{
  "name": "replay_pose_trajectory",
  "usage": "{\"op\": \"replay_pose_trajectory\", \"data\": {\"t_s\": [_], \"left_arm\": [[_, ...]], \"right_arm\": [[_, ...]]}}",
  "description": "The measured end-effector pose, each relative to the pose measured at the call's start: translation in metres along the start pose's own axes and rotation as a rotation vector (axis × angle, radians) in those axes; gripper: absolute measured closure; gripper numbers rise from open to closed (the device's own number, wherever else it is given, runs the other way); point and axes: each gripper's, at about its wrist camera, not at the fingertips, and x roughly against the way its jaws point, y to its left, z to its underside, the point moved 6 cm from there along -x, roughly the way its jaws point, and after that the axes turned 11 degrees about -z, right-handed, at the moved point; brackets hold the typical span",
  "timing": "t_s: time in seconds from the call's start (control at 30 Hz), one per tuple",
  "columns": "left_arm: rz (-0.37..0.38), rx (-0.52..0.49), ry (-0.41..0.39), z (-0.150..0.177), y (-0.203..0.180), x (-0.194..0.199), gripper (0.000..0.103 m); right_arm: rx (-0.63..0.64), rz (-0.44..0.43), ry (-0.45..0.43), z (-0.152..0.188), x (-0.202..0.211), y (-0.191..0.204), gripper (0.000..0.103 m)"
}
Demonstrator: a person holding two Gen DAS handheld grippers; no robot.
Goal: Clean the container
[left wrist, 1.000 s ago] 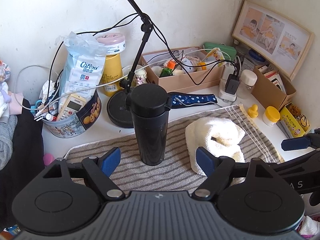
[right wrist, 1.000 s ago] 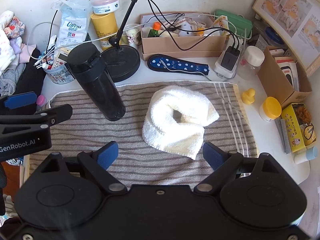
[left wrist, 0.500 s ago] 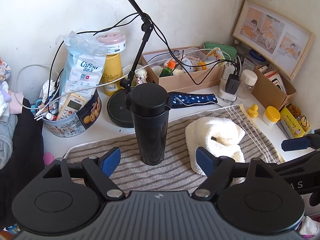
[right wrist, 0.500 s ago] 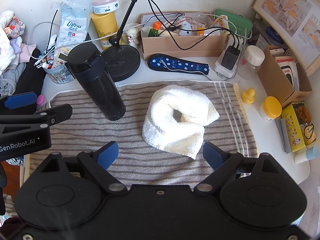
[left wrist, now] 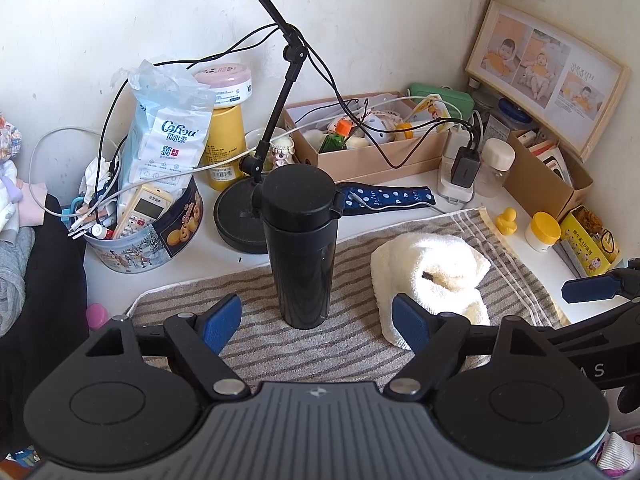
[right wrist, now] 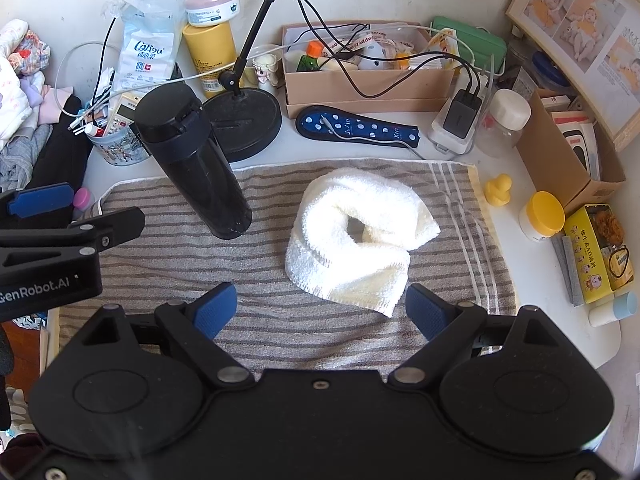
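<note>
The left gripper point(left wrist: 316, 316) hangs wide and empty, and the black tumbler point(left wrist: 302, 248) stands upright straight ahead between its fingers' line, lid on, on the striped mat point(left wrist: 352, 344). The right gripper point(right wrist: 320, 308) is equally wide and empty, facing the white cloth point(right wrist: 356, 236); the tumbler lies off to its left. The left is nearer. Clutter crowds the counter point(left wrist: 224, 254) behind.

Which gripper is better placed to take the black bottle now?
Left. The bottle stands centred before the open left gripper; the right gripper faces the towel instead.
</note>
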Motion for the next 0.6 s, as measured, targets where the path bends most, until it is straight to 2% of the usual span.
{"op": "replay_pose_trajectory", "data": {"t_s": [0.43, 0.6], "left_arm": [[0.005, -0.002, 0.005, -0.003, -0.004, -0.003, 0.021], [0.024, 0.039, 0.000, -0.006, 0.005, -0.009, 0.021]], "right_arm": [[0.001, -0.001, 0.006, -0.002, -0.002, -0.003, 0.011], [-0.009, -0.039, -0.003, -0.004, -0.006, -0.013, 0.012]]}}
